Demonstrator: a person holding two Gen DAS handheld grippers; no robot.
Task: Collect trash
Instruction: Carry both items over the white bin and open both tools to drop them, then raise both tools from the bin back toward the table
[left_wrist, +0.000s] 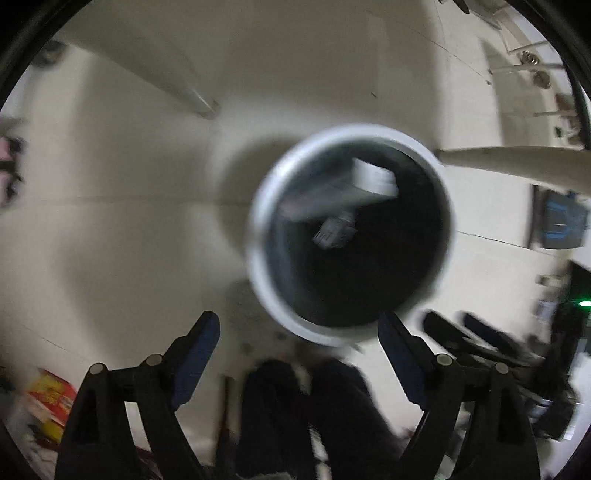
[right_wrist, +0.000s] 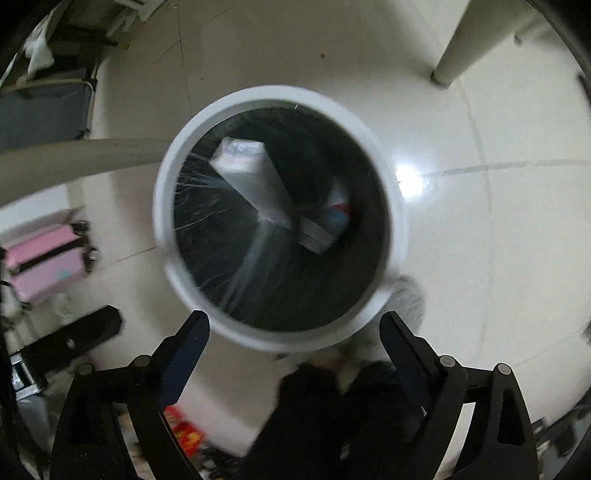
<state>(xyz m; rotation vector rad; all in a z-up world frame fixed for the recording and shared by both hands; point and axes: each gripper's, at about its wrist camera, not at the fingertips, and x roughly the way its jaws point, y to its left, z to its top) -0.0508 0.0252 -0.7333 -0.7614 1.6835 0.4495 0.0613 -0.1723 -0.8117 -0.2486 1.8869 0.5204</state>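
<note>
A round trash bin with a white rim (left_wrist: 258, 221) and black liner stands on the pale floor below me; it also shows in the right wrist view (right_wrist: 162, 206). Inside lie a long grey-white box (right_wrist: 251, 177), also in the left wrist view (left_wrist: 373, 177), a small grey box (right_wrist: 314, 232) and a red-blue wrapper (right_wrist: 338, 210). My left gripper (left_wrist: 299, 325) is open and empty above the bin's near edge. My right gripper (right_wrist: 293, 325) is open and empty above the bin's near rim. The right gripper's dark fingers (left_wrist: 450, 332) show in the left view.
A table leg (right_wrist: 450, 62) stands on the floor at the far right; another leg (left_wrist: 199, 99) shows left. A pink case (right_wrist: 44, 254) sits at the left. Red-yellow packaging (left_wrist: 48, 395) lies at the lower left. My dark legs (right_wrist: 332, 413) are below.
</note>
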